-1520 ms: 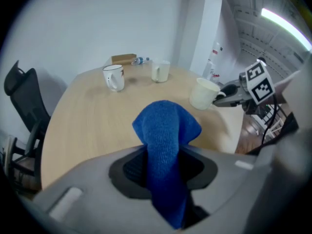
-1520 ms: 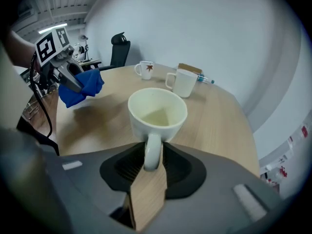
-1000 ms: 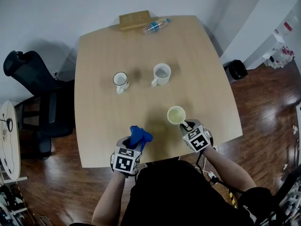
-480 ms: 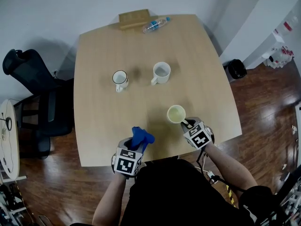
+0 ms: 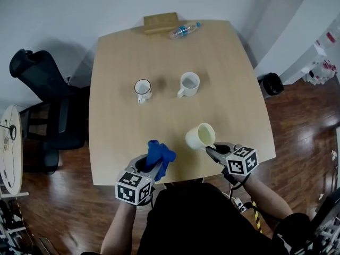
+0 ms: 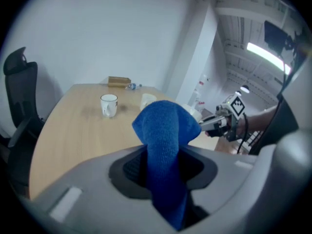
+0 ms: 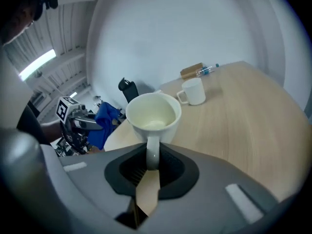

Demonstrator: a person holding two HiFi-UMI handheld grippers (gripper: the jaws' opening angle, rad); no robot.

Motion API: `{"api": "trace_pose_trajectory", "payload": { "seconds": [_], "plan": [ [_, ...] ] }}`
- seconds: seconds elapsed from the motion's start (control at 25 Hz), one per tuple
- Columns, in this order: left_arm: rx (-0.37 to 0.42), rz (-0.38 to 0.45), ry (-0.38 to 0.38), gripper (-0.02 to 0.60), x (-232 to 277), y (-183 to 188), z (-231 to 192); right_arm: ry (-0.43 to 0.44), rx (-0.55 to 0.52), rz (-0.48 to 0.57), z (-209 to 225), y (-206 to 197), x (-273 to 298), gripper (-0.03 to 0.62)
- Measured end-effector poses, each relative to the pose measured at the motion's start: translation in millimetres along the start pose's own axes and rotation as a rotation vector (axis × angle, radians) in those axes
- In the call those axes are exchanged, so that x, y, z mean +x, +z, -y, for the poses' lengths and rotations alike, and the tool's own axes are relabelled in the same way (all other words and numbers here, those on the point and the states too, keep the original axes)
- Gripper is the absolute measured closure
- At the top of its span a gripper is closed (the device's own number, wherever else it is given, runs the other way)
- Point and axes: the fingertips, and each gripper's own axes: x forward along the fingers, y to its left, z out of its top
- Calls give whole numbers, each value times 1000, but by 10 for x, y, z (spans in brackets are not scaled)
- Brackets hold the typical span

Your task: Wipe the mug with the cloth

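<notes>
Here, tilted cream mug (image 5: 200, 136), bare glaze inside.

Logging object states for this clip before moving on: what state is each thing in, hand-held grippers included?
blue cloth: bunched, sticking up from the jaws.
cream mug: held by its handle, tilted, apart from the cloth.
left hand-held gripper: shut on blue cloth.
right hand-held gripper: jaws have just been closing, shut on cream mug handle.
white mug: upright on table.
dark-rimmed mug: upright on table.
bottle: lying on its side.
</notes>
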Motion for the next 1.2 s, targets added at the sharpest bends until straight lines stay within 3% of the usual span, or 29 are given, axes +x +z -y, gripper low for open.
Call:
{"api": "trace_pose_trajectory", "payload": {
  "seconds": [0.08,0.12,0.2,0.32,0.52,0.68,0.8,0.88,0.96,1.08,1.2],
  "plan": [
    [30,97,-60,443,-202,321,123,43,-6,68,-183,243,-145,559],
    [84,144,-81,443,-314,503,216,59,-17,102,-276,371,-222,559],
    [269,223,-82,445,-516,853,438,85,-43,163,-465,608,-362,559],
    [575,280,-16,445,-654,1266,846,111,-51,224,-740,879,-470,559],
    [903,273,200,448,-433,1504,1162,103,106,269,-988,1128,-361,559],
    [1052,283,332,453,-231,1498,1175,96,219,313,-1054,1287,-238,559],
    [1077,300,350,453,-223,1488,1156,90,204,314,-1101,1294,-237,559],
    [1030,301,283,453,-315,1502,1141,76,120,302,-1135,1259,-300,559],
    [970,289,166,453,-463,1547,1119,68,-9,285,-1187,1212,-397,559],
    [918,239,-83,451,-730,1570,1143,97,-214,252,-1344,1138,-564,559],
    [943,179,-365,451,-1012,1607,1202,155,-418,228,-1562,1098,-716,559]
  ]
}}
